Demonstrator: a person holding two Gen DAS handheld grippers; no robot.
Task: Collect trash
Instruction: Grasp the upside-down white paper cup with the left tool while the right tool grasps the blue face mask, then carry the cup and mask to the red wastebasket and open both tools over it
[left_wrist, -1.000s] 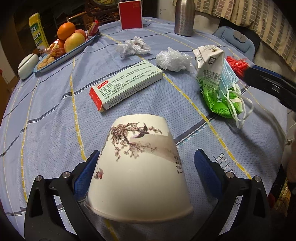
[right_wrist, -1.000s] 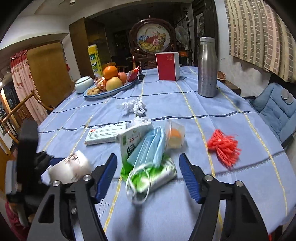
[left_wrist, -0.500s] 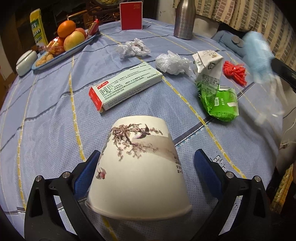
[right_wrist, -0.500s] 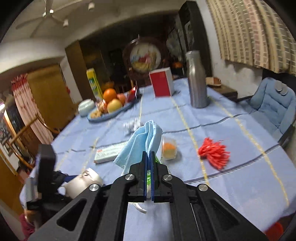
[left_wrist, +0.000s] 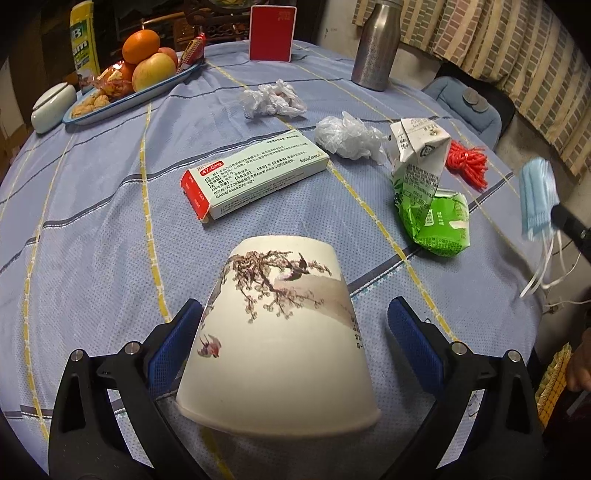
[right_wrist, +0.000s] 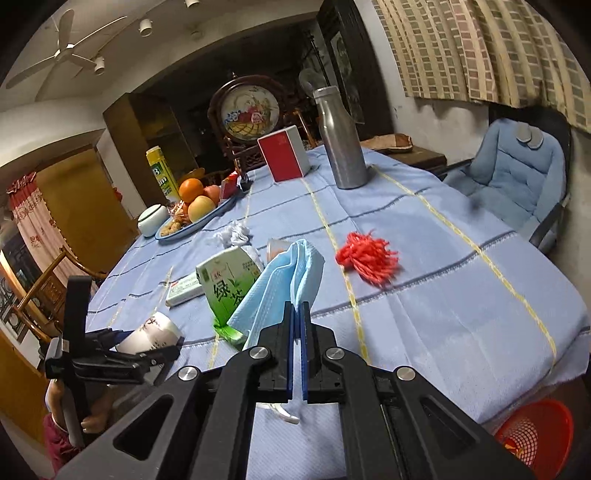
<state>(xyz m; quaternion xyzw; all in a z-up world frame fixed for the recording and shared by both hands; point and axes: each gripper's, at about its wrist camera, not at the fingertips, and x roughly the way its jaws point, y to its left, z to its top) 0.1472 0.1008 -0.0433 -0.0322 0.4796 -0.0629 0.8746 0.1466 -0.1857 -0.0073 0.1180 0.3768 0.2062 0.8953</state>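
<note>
Blue tray (left_wrist: 122, 107) holds fruit (left_wrist: 153, 70); red basket (right_wrist: 535, 435) contents unclear

Paper cup (left_wrist: 280, 332) upside down on blue tablecloth (left_wrist: 92, 221), sits betw. pads of left gripper (left_wrist: 295, 332); left pad at cup wall, right pad apart. Medicine box (left_wrist: 255, 173) just beyond. Crushed green carton (left_wrist: 428, 192) to the right, red string bundle (left_wrist: 467, 162) behind it. Two crumpled plastic wads (left_wrist: 273, 99) farther back. Blue face mask (left_wrist: 537, 199) hanging off table at right edge, straps dangling. Fruit tray (left_wrist: 129, 99), steel bottle (left_wrist: 376, 44) at far side.
</note>
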